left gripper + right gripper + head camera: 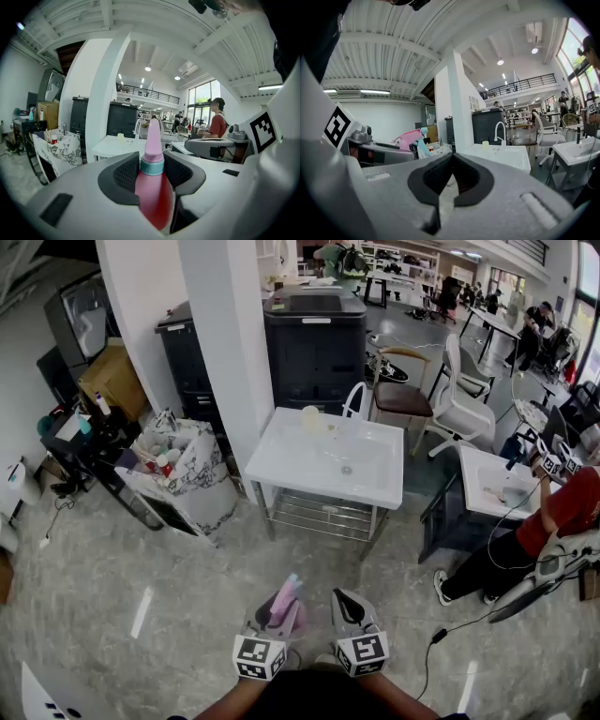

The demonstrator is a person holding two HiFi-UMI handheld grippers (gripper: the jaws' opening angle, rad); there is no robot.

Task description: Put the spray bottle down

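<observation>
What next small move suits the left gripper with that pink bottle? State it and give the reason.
Probably carry it forward toward the white sink table with the grip closed. The left gripper is shut on the spray bottle, which is over the floor, and the table ahead looks out of reach from here. The right gripper is shut and empty.

Two tongs, left tongs (278, 613) and right tongs (346, 606), one pink spray bottle (289, 589), two white sinks, middle sink (291, 460) and right-hand sink (478, 495), one white curved tap (354, 397).

Pink spray bottle (153, 197), teal collar (152, 167); white sink (281, 463).
</observation>
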